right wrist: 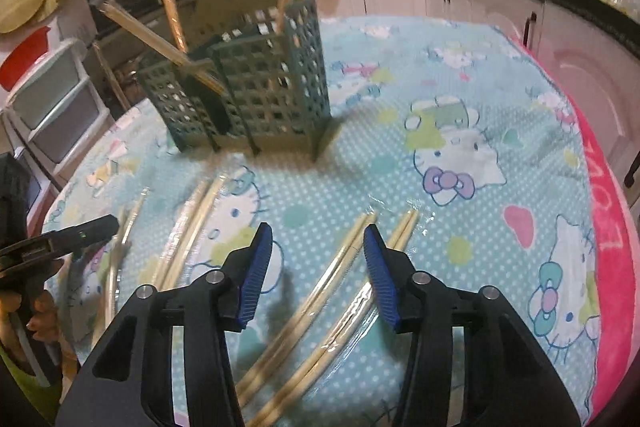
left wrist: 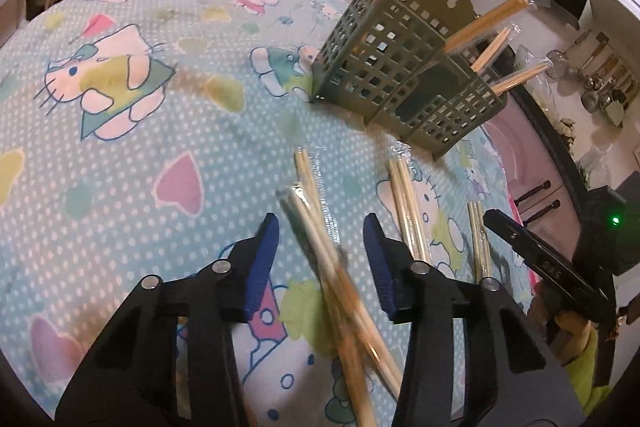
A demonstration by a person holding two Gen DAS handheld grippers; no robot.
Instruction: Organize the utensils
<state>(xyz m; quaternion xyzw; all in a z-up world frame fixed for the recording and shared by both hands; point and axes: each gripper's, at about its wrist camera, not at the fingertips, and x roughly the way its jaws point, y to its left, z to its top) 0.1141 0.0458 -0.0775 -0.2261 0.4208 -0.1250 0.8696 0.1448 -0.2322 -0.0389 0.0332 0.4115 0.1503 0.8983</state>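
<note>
Bamboo chopsticks [left wrist: 320, 227], wrapped, crossed between left gripper [left wrist: 320, 259] pads, untouched. Right gripper [right wrist: 318, 267] likewise parted over two pairs [right wrist: 328, 291]. Green holder [left wrist: 400, 67] ahead. Risked pinching both bundles, or slick wrap slipping.

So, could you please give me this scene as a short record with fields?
surface: table under a cartoon-cat cloth
holder: green lattice caddy, upright, wrapped chopsticks standing in it
loose items: wrapped chopstick pairs lying flat in front of the caddy
left gripper: jaws apart, a chopstick pair between them, pads not touching it
right gripper: jaws apart over two pairs, nothing held
task state: several pairs not yet in the caddy
</note>
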